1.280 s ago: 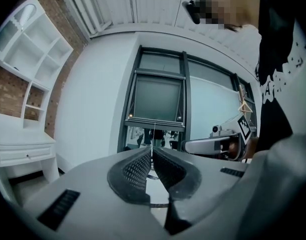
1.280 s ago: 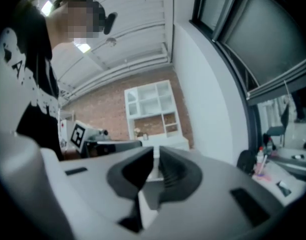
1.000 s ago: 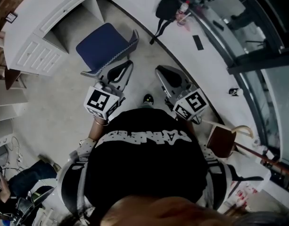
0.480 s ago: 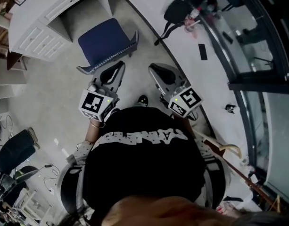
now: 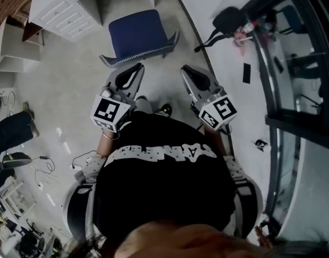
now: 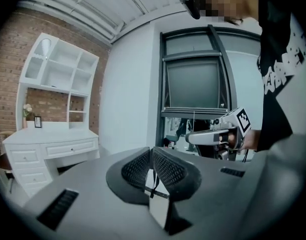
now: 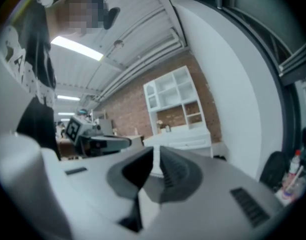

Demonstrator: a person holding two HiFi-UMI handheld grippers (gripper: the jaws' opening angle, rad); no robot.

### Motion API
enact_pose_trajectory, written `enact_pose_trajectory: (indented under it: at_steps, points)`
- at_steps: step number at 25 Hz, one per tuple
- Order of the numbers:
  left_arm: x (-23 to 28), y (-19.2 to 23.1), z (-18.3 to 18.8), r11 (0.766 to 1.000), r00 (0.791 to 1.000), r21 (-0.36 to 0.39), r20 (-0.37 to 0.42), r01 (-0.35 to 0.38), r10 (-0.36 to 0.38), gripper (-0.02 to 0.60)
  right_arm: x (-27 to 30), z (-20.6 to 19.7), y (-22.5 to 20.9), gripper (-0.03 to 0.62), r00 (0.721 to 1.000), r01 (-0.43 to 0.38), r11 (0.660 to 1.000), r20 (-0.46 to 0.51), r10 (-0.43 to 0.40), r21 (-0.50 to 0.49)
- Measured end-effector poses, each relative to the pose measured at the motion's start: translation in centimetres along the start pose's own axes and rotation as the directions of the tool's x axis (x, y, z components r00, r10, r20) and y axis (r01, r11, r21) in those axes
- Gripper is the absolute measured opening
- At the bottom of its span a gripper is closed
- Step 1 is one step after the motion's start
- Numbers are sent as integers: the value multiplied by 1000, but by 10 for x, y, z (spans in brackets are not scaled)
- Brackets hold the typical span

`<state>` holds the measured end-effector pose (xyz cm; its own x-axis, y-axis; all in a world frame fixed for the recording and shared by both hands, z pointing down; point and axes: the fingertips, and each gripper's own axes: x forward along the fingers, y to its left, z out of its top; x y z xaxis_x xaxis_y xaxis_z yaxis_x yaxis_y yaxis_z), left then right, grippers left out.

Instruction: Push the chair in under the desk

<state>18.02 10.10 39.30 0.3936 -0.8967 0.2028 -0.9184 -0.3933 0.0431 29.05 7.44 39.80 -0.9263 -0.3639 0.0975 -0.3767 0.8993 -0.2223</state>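
Observation:
In the head view a blue chair (image 5: 138,35) stands on the grey floor with its backrest toward me. Its seat is out in front of the knee gap of the white desk (image 5: 73,7). My left gripper (image 5: 136,69) and right gripper (image 5: 185,70) are held side by side just short of the backrest, apart from it. Both are shut with nothing between the jaws. The left gripper view shows its closed jaws (image 6: 152,153), the desk (image 6: 48,148) and the right gripper (image 6: 217,134). From the right gripper view come its closed jaws (image 7: 156,155), the desk (image 7: 185,138) and the left gripper (image 7: 100,143).
A black bag (image 5: 228,19) and a bottle (image 5: 242,35) lie on the white ledge at the right, below a dark window frame (image 5: 293,63). White shelves (image 5: 8,47) stand at the left. Cables (image 5: 46,163) and someone's leg (image 5: 11,130) are on the floor, left.
The head view has swung round, so the chair now lies straight ahead of both grippers and a little closer. Both grippers stay shut and side by side.

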Motion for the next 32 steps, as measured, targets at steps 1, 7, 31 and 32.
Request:
enact_pose_trajectory:
  at_steps: [1, 7, 31, 32]
  points:
    - [-2, 10, -4, 1000, 1000, -12, -8, -22, 22, 38, 8, -2, -3, 34, 1000, -10, 1000, -12, 10, -3]
    - [-5, 64, -26, 994, 991, -13, -82, -110, 109, 77, 58, -12, -17, 35, 994, -57, 997, -95, 52, -53]
    - [-3, 110, -153, 970, 823, 195, -520, -148, 230, 247, 124, -118, -35, 188, 799, -360, 834, -599, 45, -419]
    - [-1, 109, -156, 968, 814, 212, -533, -135, 231, 249, 125, -122, -36, 194, 788, -370, 822, -615, 31, -433]
